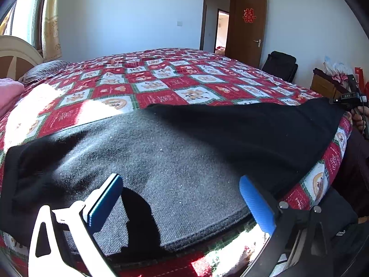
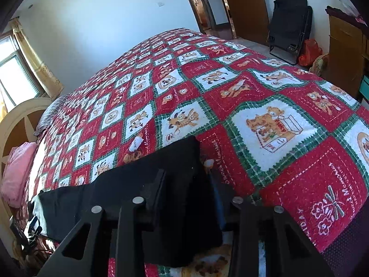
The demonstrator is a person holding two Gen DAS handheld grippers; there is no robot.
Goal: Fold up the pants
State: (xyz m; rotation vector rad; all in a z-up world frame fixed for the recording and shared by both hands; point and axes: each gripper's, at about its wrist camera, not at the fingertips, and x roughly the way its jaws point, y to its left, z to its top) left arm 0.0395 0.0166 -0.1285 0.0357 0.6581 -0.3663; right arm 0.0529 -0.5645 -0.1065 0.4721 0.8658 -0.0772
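Black pants (image 1: 184, 152) lie spread across the near edge of the bed; sunlight turns the middle part grey. My left gripper (image 1: 181, 192) is open, its blue pads (image 1: 256, 203) wide apart just above the pants near their hem edge. In the right wrist view the pants (image 2: 143, 184) run leftward from my right gripper (image 2: 186, 180), which is shut on the end of the pants, with fabric bunched between the black fingers (image 2: 156, 187). The right gripper also shows far right in the left wrist view (image 1: 346, 99).
A red, white and green patchwork bedspread (image 2: 253, 106) covers the bed. A pink pillow (image 2: 16, 173) and the headboard (image 1: 13, 53) are at the left. A folded black chair (image 2: 288, 23), a wooden cabinet (image 2: 343, 53) and an open door (image 1: 246, 27) stand beyond the bed.
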